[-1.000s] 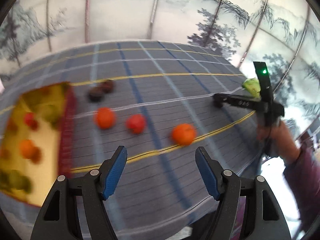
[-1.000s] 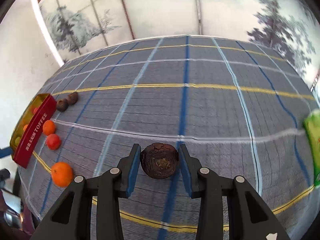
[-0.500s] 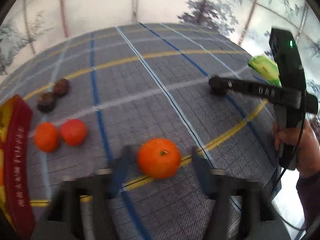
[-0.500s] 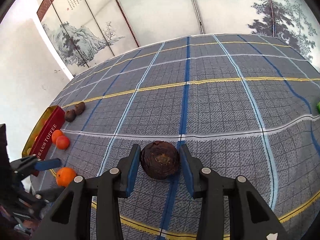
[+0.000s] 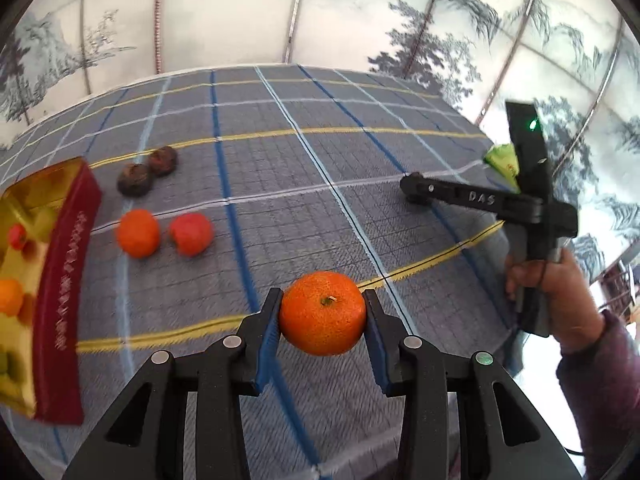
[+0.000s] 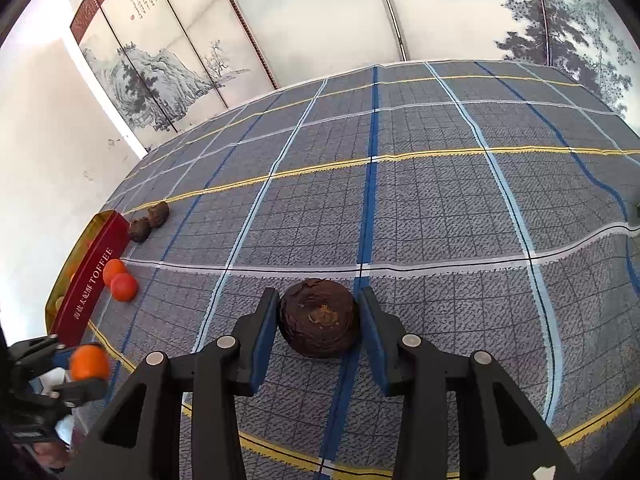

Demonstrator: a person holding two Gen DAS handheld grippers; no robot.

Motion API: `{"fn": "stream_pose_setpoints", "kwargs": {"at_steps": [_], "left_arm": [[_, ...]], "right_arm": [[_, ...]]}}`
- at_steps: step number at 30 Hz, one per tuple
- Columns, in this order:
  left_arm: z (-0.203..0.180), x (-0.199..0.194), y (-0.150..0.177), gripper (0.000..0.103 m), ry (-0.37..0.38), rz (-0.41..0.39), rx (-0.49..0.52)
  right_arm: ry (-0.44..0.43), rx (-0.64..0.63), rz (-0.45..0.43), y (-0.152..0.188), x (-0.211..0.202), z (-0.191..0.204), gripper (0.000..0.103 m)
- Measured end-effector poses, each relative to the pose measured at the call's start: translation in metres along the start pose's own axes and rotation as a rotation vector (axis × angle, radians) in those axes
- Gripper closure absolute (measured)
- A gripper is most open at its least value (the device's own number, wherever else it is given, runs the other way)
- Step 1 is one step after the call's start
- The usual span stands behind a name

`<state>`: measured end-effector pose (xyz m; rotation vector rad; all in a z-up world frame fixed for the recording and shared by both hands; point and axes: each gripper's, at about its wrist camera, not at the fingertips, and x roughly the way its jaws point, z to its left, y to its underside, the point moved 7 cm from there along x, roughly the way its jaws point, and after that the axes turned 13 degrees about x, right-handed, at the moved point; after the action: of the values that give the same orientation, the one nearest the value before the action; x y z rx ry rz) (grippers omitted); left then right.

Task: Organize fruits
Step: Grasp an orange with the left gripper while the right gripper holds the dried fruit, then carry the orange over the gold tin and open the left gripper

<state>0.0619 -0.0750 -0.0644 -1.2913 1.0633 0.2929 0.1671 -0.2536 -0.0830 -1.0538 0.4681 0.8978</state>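
Your left gripper (image 5: pixel 323 312) clamps the orange (image 5: pixel 322 313) over the cloth (image 5: pixel 280 184); the tin (image 5: pixel 66 280) sits at nine o'clock. Your right gripper (image 6: pixel 318 322) grips the brown fruit (image 6: pixel 319 322).

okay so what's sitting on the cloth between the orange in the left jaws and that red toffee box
In the left wrist view, a smaller orange and a red fruit lie side by side on the cloth between the held orange and the toffee box.
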Motion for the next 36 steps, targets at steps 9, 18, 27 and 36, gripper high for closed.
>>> {"fn": "stream_pose_setpoints", "kwargs": {"at_steps": [9, 18, 27, 36], "left_arm": [[0.031, -0.056, 0.014, 0.063, -0.060, -0.057, -0.070], [0.083, -0.086, 0.030, 0.063, -0.168, -0.073, -0.147], [0.122, -0.096, 0.038, 0.063, -0.307, -0.069, -0.154], [0.155, -0.085, 0.046, 0.063, -0.408, -0.030, -0.140]], "right_arm": [[0.024, -0.016, -0.002, 0.001, 0.001, 0.001, 0.066], [0.035, -0.024, -0.003, 0.002, 0.001, 0.003, 0.066], [0.034, -0.025, -0.002, 0.002, 0.001, 0.003, 0.065], [0.033, -0.024, -0.002, 0.002, 0.001, 0.003, 0.065]]}}
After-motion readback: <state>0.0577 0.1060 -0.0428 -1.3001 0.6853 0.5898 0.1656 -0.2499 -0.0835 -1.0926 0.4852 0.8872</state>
